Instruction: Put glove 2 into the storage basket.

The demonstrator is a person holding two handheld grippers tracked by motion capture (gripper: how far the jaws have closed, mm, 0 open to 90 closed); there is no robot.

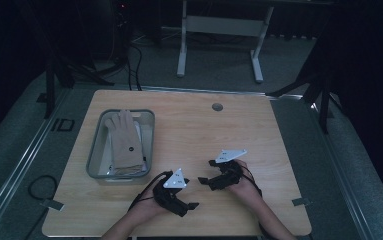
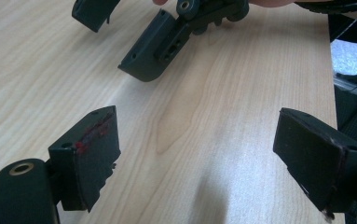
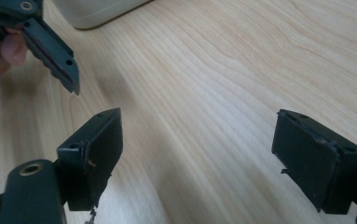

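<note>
The beige glove (image 1: 124,141) lies flat inside the grey tray (image 1: 95,150), on the left half of the wooden table (image 1: 259,130), with its fingers pointing to the far side. It covers most of the bottom of the tray, and there is a small dark dot near its middle. The near wall of the tray is just beyond my left gripper (image 1: 191,200), but they are apart.

My left gripper is low over the table near the front edge, and its jaws stand wide, with bare wood between them in the left gripper view (image 2: 199,163). One pad (image 2: 97,149) has some red marks on its edge. My right gripper (image 1: 205,172) is beside it, a little farther from me, and the two point toward each other with a small gap of table between. Its jaws are wide apart too, and in the right gripper view (image 3: 195,158) I see bare wood between them. Both grippers hold nothing. A round grey cap (image 1: 217,107) sits in the table near the far edge.
</note>
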